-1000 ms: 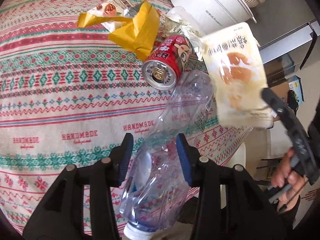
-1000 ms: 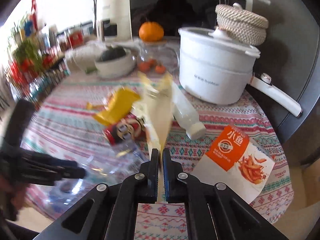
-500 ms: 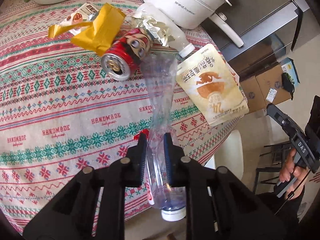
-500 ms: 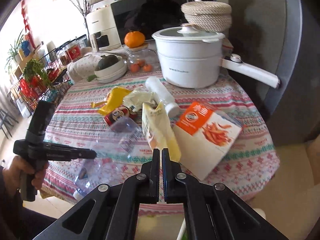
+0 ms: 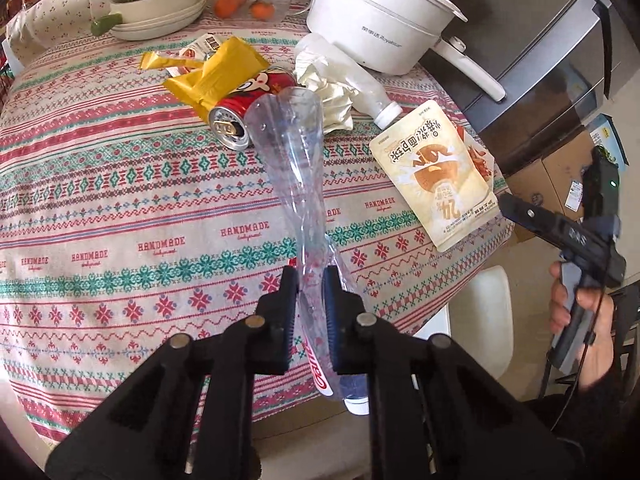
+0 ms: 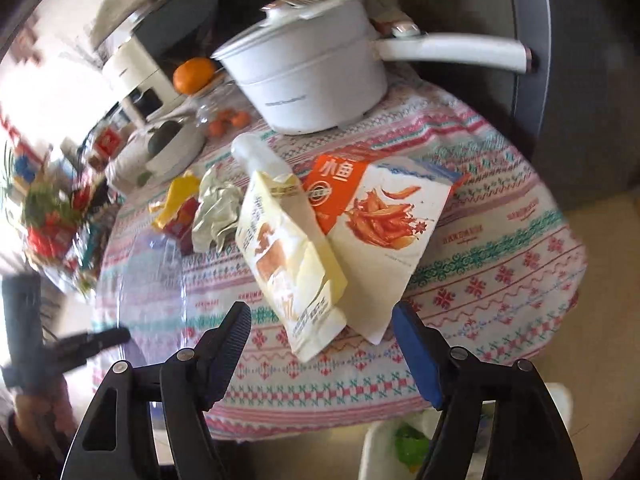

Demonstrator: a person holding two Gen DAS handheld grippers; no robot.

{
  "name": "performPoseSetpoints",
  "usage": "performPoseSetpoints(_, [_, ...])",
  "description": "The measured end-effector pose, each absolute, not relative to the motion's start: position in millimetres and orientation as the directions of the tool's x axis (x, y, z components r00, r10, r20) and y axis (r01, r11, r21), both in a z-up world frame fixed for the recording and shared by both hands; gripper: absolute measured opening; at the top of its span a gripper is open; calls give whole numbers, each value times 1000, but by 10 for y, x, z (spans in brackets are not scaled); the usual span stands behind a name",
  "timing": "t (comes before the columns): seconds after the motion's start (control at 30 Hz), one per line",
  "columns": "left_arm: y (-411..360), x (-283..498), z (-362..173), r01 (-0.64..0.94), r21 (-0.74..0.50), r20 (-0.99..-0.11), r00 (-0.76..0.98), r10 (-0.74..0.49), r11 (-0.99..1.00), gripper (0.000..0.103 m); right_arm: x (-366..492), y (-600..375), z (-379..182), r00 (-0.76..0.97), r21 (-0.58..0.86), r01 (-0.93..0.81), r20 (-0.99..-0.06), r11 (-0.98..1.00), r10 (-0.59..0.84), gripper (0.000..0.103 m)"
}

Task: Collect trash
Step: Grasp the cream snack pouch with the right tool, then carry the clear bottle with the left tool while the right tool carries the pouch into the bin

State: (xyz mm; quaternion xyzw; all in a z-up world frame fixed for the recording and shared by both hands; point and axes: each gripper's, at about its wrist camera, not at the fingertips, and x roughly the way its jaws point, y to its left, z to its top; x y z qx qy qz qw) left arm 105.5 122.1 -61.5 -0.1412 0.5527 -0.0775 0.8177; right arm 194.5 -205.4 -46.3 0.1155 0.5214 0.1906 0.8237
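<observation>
Since the earlier frames: cream bread-snack pouch (image 6: 292, 256), formerly pinched upright by the right hand-held gripper (image 6: 322, 350), now lies on the worktop (image 5: 100, 184) across the white-and-orange fish-snack packet (image 6: 380, 220); crushed clear plastic bottle (image 5: 296, 184) has risen off the cloth.

Item 1, lower centre of left wrist view: left hand-held gripper (image 5: 311, 308), clenched on the bottle near its white-capped neck, flared base pointing to upper centre. Risk: thin, crumpled wall may slip or swing out of a grip so near one end; base hangs close to the red drink can (image 5: 248, 108) and could knock it rolling.

Item 2, upper centre-left: yellow foil wrapper (image 5: 216, 76), can, crumpled silver-white wrapper (image 5: 332, 96), white plastic bottle (image 5: 352, 80). All uncollected, touching in a heap; lifting one may drag another.

Item 3, centre of right wrist view: pouch overhangs packet near the worktop's edge; a nudge could slide it off.

Item 4, lower centre: right hand-held gripper, jaws opening, nothing between them. White bin (image 6: 400, 440) partly seen below; a drop could miss it.
</observation>
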Motion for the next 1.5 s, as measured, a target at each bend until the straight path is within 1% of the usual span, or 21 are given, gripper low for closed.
performPoseSetpoints(0.07, [1236,1062,-637,-31,-319,-885,368,-286,947,15,2015,-2073,-572,362,434,-154,-811,888,460,67])
performPoseSetpoints(0.13, [1216,1074,-653,-36,-317,-888,362,-283,948,15,2072,-2042,-661,332,481,-134,-802,866,497,59])
performPoseSetpoints(0.2, [1204,1076,-651,-42,-316,-889,363,-280,948,15,2109,-1962,-722,311,502,-130,-799,855,516,54])
performPoseSetpoints(0.27, [1196,1062,-643,-47,-313,-889,367,-275,948,15,2130,-1884,-773,303,495,-132,-805,859,511,39])
performPoseSetpoints(0.3, [1178,1060,-648,-51,-312,-888,370,-272,949,15,2142,-1845,-802,298,489,-134,-810,862,505,17])
performPoseSetpoints(0.33, [1179,1055,-640,-44,-314,-883,382,-274,948,15,2152,-1823,-827,291,490,-136,-811,861,508,8])
performPoseSetpoints(0.47, [1173,1012,-547,-40,-317,-867,416,-273,948,15,2137,-1795,-681,331,493,-143,-793,858,511,5])
performPoseSetpoints(0.57, [1156,976,-445,-21,-322,-849,449,-279,947,15,2069,-1745,-467,355,446,-199,-797,873,488,4])
performPoseSetpoints(0.7, [1017,902,-251,37,-345,-813,487,-319,938,15,1928,-1800,-219,375,429,-227,-790,874,486,4])
performPoseSetpoints(0.83, [788,832,-145,114,-370,-788,487,-376,922,15,1742,-1958,-27,383,425,-219,-791,878,478,4])
performPoseSetpoints(1.07, [94,732,-198,282,-411,-789,366,-493,867,15,1335,-2361,285,425,399,-246,-775,883,468,4])
performPoseSetpoints(1.23, [-454,608,-342,381,-408,-814,259,-519,830,15,1006,-2729,406,463,351,-261,-772,899,436,4])
performPoseSetpoints(1.33, [-747,549,-467,422,-413,-833,183,-522,807,15,868,-2929,339,454,330,-246,-791,912,409,4])
performPoseSetpoints(1.5, [-1110,529,-719,437,-448,-850,62,-523,780,15,721,-3247,57,400,301,-185,-847,936,351,4])
